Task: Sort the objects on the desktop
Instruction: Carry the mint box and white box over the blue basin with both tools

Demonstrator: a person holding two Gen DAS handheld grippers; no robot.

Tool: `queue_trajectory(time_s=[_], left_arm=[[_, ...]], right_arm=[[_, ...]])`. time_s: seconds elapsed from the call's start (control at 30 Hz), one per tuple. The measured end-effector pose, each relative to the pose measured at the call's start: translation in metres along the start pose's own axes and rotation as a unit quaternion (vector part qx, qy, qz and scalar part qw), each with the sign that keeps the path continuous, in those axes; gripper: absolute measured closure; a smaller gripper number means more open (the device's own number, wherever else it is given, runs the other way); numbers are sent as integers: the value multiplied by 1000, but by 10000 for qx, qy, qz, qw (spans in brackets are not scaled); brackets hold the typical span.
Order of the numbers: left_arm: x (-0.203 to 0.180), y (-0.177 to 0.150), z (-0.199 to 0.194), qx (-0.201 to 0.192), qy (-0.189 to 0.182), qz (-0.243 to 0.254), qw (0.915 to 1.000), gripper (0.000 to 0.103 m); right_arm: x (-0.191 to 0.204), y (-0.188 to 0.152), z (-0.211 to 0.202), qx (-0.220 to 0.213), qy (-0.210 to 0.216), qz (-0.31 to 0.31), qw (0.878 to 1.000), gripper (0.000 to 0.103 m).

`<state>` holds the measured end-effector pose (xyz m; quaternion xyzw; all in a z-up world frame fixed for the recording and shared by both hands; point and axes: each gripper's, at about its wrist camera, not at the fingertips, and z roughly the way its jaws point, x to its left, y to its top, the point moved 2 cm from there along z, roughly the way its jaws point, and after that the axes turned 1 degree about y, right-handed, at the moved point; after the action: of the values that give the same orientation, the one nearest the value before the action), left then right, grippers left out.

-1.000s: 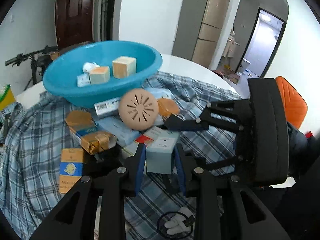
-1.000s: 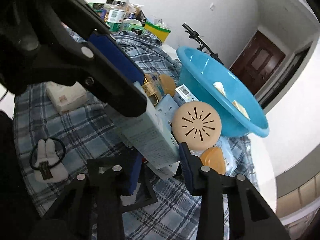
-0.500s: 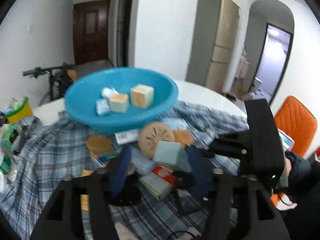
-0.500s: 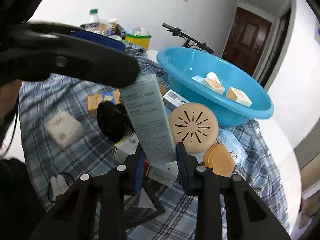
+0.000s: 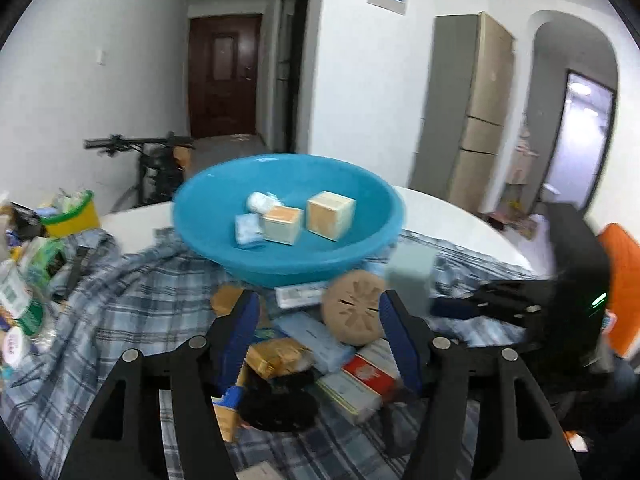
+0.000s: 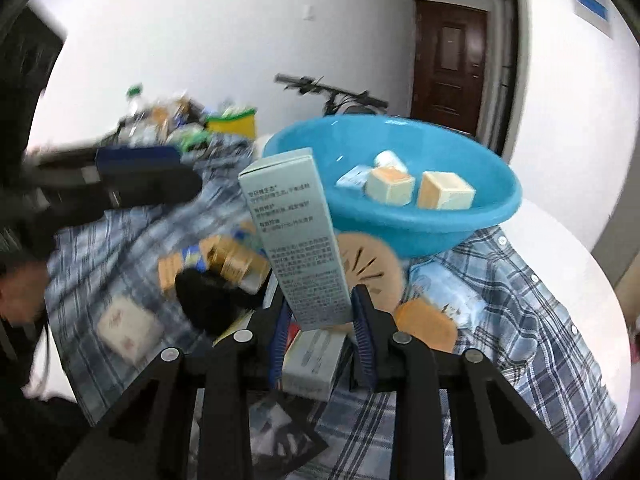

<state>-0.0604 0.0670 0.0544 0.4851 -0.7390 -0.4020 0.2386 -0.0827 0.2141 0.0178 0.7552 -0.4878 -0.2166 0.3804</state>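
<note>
A white round table (image 5: 452, 216) is draped with a plaid cloth (image 5: 132, 300); a blue basin (image 5: 288, 252) is seen near its far edge.

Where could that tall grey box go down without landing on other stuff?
Free: the blue basin's floor beside its two cubes, and the bare white tabletop right of the basin. Crowded: the pile before the basin around the round tan disc.

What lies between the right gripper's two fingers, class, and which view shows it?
A tall grey-green carton, gripped near its bottom end between the blue pads of the right gripper, its top tilted toward the blue basin. The right wrist view shows this.
</note>
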Motion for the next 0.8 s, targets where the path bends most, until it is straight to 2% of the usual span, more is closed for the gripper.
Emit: queue_trajectory(time_s=[0.07, 0.13, 0.17, 0.23, 0.33, 0.5, 0.57, 0.6, 0.77, 0.8], left_arm=[[-3, 3, 1, -183, 494, 83, 9986, 38], [-4, 6, 1, -360, 699, -19, 9969, 38], [-4, 7, 0, -422, 737, -78, 9964, 38], [-5, 8, 4, -486, 782, -131, 9957, 28], [-8, 6, 16, -386, 768, -130, 9962, 27], [-6, 9, 26, -250, 735, -181, 9968, 28], [-4, 15, 30, -166, 643, -157, 9977, 43], [-3, 18, 34, -97, 595, -146, 9981, 55], [5, 34, 52, 66, 322, -136, 9994, 65], [5, 38, 55, 87, 282, -114, 9995, 70]], right_arm=[[-8, 7, -4, -174, -193, 315, 9992, 74], [-14, 14, -9, -351, -421, 578, 9968, 74], [-14, 16, -10, -419, -511, 643, 9957, 74], [-13, 21, -13, -504, -678, 653, 9943, 74], [-9, 28, -16, -546, -780, 652, 9933, 74], [-17, 43, -10, -352, -374, 886, 9947, 74], [-23, 52, -8, -341, -394, 865, 9949, 74], [-23, 55, -8, -341, -408, 823, 9952, 74], [-38, 77, 6, -264, -339, 754, 9962, 74], [-41, 80, 10, -237, -331, 742, 9964, 74]])
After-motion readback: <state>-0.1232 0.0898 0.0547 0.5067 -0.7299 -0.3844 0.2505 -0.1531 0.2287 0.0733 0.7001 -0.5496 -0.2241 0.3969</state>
